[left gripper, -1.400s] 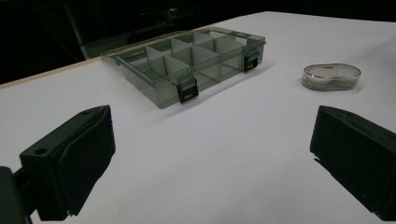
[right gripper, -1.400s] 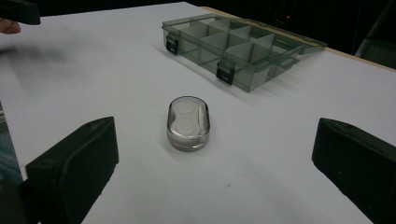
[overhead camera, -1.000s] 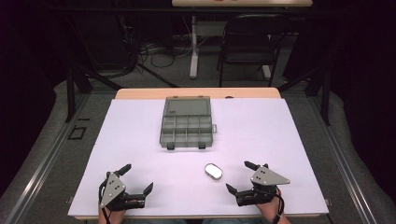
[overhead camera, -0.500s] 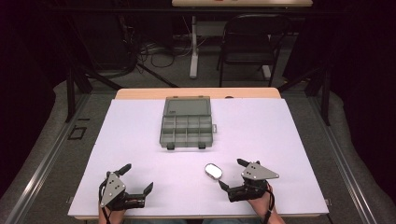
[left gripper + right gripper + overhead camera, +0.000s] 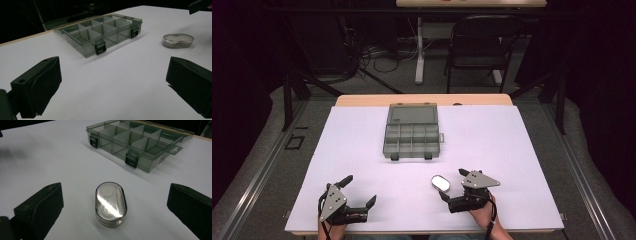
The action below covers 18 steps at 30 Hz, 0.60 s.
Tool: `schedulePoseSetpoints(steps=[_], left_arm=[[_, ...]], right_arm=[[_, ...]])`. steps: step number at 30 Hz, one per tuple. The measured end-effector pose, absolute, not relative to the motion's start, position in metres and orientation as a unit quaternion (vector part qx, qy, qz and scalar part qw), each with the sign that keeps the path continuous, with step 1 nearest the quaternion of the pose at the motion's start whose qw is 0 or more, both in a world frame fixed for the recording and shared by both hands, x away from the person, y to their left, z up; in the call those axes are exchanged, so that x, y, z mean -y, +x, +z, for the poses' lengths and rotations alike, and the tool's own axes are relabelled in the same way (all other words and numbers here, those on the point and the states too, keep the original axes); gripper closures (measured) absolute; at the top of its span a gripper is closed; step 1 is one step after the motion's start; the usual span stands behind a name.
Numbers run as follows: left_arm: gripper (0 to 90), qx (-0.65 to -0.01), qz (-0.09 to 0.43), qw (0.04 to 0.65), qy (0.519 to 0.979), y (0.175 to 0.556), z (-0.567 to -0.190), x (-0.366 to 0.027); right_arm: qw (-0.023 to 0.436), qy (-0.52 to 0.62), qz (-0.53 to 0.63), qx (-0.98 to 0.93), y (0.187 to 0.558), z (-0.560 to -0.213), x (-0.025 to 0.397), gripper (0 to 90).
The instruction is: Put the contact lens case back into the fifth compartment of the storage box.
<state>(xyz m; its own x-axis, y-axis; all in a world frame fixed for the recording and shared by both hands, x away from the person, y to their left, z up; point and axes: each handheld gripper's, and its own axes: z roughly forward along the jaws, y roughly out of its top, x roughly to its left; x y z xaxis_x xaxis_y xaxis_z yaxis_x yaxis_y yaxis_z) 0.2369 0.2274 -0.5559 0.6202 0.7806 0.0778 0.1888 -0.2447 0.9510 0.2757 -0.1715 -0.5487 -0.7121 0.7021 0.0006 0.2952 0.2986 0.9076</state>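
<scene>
A small clear oval case (image 5: 441,183) (image 5: 110,204) (image 5: 177,40) lies flat on the white table (image 5: 512,150). My right gripper (image 5: 454,184) (image 5: 112,220) is open, its jaws standing on either side of the case without touching it. A grey see-through organiser box (image 5: 412,131) (image 5: 102,33) (image 5: 140,141) with several compartments sits shut, its black latches facing me, at the table's middle. My left gripper (image 5: 359,191) (image 5: 112,87) rests open near the front left edge, nothing between its jaws.
The table's front edge (image 5: 422,232) runs just behind both hands. A black folding chair (image 5: 477,45) and a white post (image 5: 419,50) with cables stand beyond the far edge. Bare white surface lies around the box.
My right gripper has moved left and forward up to the oval case, so the case now lies between its jaws. The left gripper has stayed put.
</scene>
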Motion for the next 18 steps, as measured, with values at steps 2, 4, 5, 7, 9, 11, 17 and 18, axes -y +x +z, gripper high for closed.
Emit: schedulePoseSetpoints(steps=[2,4,5,7,9,11,17,18], left_arm=[[0.0,-0.331,0.282,0.521,0.734,0.236,-0.556,-0.227],[0.0,-0.333,0.282,0.522,0.733,0.236,-0.556,-0.228],[0.0,-0.333,0.282,0.522,0.733,0.236,-0.556,-0.228],[0.0,-0.333,0.281,0.522,0.733,0.237,-0.557,-0.229],[0.0,-0.334,0.279,0.522,0.734,0.238,-0.557,-0.228],[0.0,-0.334,0.278,0.522,0.734,0.238,-0.557,-0.228],[0.0,-0.333,0.281,0.521,0.734,0.237,-0.557,-0.229],[0.0,-0.335,0.28,0.521,0.734,0.238,-0.557,-0.228]], right_arm=[[0.201,0.322,0.497,-0.78,0.277,-0.549,0.168,0.4],[0.197,0.323,0.498,-0.78,0.278,-0.549,0.165,0.4],[0.198,0.322,0.498,-0.781,0.279,-0.55,0.164,0.4],[0.195,0.322,0.496,-0.782,0.28,-0.551,0.161,0.4],[0.192,0.323,0.495,-0.783,0.282,-0.552,0.158,0.3],[0.192,0.321,0.496,-0.783,0.283,-0.552,0.157,0.3],[0.182,0.316,0.494,-0.789,0.289,-0.557,0.148,0.1],[0.182,0.314,0.493,-0.791,0.29,-0.558,0.147,0.2]])
